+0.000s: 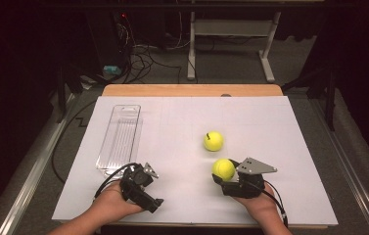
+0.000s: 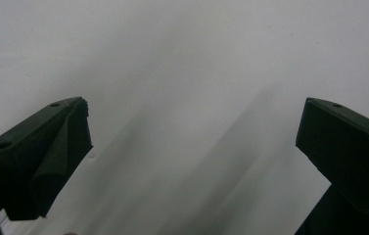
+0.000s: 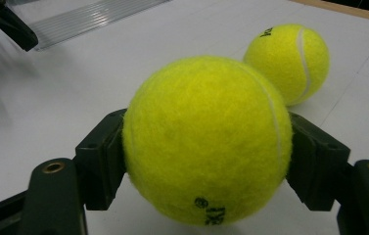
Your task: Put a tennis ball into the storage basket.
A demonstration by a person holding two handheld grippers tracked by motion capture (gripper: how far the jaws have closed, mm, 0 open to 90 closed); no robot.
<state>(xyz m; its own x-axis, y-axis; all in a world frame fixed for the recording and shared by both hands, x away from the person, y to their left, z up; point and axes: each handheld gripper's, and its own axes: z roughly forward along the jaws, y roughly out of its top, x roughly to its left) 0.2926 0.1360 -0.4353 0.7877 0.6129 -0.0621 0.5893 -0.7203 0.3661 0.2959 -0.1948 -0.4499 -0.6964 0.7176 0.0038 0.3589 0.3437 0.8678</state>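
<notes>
Left gripper (image 1: pixel 145 188) rests low with jaws spread wide; right gripper (image 1: pixel 223 172) is clamped.

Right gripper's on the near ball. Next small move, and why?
Probably lift it straight up a little. The right gripper has its jaws closed on both sides of the near tennis ball, the second ball lies just beyond, and the clear tray is off to the left, so clearance comes first.

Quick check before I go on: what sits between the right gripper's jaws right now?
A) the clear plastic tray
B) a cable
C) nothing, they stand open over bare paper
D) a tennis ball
D: in the right gripper view, both jaws of the right gripper press the sides of a yellow tennis ball.
</notes>
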